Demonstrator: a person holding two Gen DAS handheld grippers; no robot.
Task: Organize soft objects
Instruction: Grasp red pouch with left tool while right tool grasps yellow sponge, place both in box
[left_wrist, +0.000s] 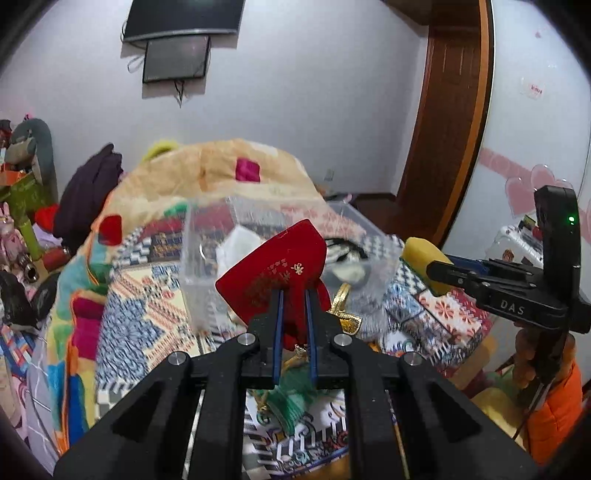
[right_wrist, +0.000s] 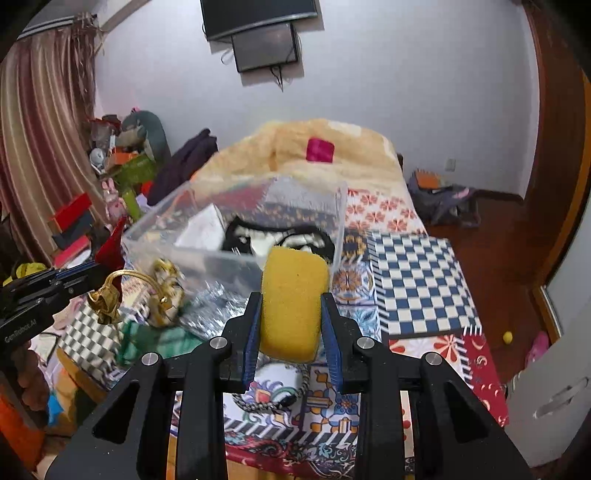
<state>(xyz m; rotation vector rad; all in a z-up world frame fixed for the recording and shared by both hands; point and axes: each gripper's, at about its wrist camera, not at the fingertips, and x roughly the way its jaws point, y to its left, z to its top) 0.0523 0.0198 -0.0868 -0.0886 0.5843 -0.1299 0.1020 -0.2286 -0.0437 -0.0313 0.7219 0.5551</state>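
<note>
The left gripper (left_wrist: 294, 295) squeezed a red pouch (left_wrist: 273, 269) mid-frame, and the right gripper (right_wrist: 291, 306) squeezed a yellow sponge (right_wrist: 293, 302), both held up near the clear box (right_wrist: 236, 225) on the bed (right_wrist: 417, 266), probably to drop in.

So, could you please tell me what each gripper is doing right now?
Left gripper: closed on the red pouch.
Right gripper: closed on the yellow sponge.

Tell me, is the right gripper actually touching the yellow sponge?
Touching. In the right wrist view, the right gripper has both blue finger pads pressed against the sides of the yellow sponge, which is held off the bed in front of the clear bin.
</note>
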